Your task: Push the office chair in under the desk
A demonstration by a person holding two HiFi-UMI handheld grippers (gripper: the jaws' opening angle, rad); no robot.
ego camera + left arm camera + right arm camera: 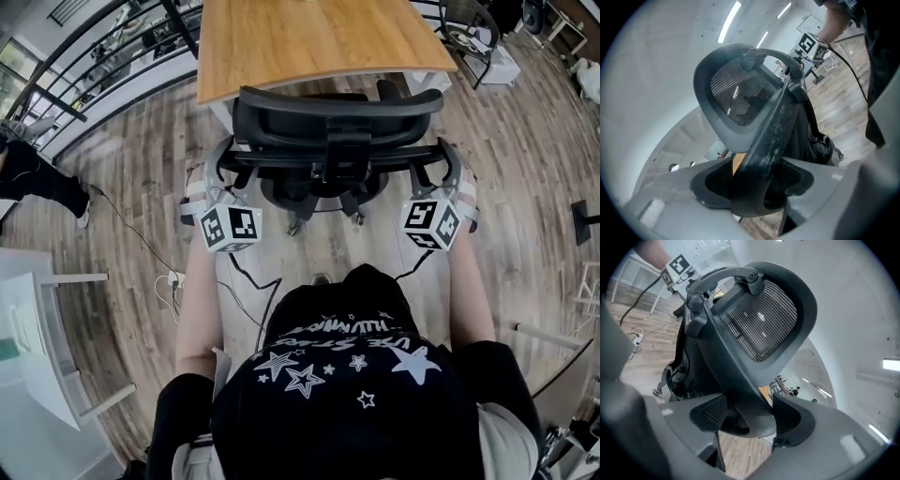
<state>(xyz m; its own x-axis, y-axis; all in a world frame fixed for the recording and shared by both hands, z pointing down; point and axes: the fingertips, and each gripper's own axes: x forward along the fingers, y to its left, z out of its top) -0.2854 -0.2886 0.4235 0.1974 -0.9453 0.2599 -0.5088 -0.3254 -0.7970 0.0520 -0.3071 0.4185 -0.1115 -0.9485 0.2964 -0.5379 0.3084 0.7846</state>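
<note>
A black office chair (337, 131) stands with its seat partly under the wooden desk (300, 37), its back toward me. My left gripper (223, 169) is shut on the left side of the chair's back frame (764, 140). My right gripper (448, 169) is shut on the right side of the back frame (736, 380). In both gripper views the curved frame bar fills the gap between the jaws, and the mesh headrest (736, 93) (764, 319) rises above. The chair's wheeled base (323, 214) shows below the seat.
A white table (37, 347) stands at my left. Cables and a plug (173, 281) lie on the wood floor by it. A person's legs (37, 183) are at the far left, a railing (103, 66) behind, another chair (469, 28) at the desk's far right.
</note>
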